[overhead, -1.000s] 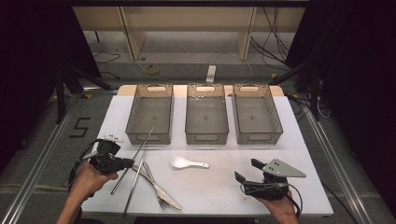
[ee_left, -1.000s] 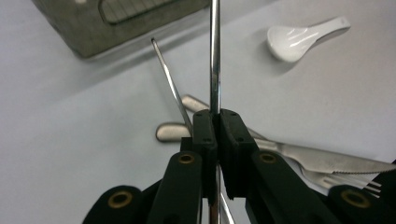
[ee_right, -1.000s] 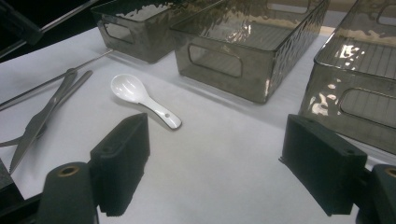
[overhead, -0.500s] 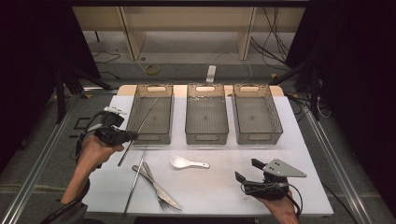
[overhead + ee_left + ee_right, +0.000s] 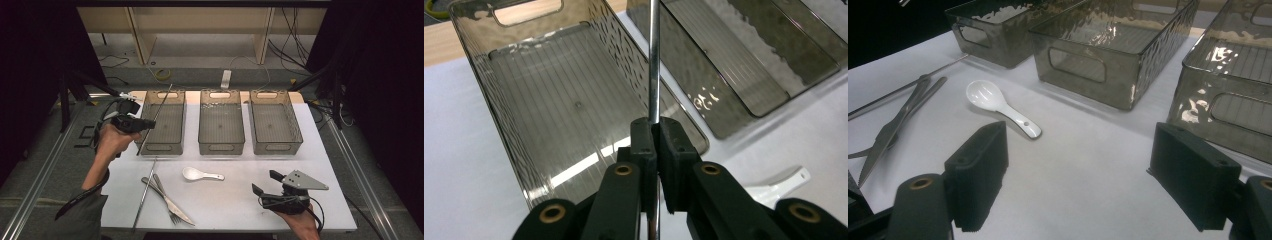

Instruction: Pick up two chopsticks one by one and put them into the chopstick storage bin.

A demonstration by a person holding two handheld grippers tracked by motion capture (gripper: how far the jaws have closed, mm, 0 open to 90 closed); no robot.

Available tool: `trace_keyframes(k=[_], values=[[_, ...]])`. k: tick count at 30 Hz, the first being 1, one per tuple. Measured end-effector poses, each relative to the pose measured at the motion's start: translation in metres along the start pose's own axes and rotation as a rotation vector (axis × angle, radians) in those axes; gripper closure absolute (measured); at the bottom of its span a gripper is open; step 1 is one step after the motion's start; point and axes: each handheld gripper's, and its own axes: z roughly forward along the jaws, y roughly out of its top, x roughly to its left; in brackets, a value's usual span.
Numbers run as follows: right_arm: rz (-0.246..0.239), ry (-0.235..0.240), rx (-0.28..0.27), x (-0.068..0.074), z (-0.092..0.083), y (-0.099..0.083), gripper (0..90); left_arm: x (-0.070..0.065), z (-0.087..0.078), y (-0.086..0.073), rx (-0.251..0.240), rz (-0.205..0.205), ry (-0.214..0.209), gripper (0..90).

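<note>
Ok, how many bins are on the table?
3, in a row along the far edge: left bin under the held rod, middle bin, right bin. None seems hidden.

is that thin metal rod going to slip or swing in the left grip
The metal rod looks polished and round, so it may slip. The left hand-held gripper pinches it near one end, so it could pivot. It probably stays straight, over the left bin.
</note>
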Motion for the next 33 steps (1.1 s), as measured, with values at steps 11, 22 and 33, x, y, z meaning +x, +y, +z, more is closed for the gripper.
trace_keyframes(k=[11,22,33], values=[[0.001,0.004,0.002,-0.001,0.001,-0.001,24.0,0.019,0.025,0.014,-0.028,-0.040,0.053,84.9],[-0.002,0.010,0.006,0.000,0.002,-0.001,23.9,0.040,0.036,0.022,-0.077,-0.079,0.106,84.9],[-0.001,0.013,0.007,0.000,0.002,-0.001,23.9,0.049,0.056,0.011,-0.071,-0.109,0.125,84.8]])
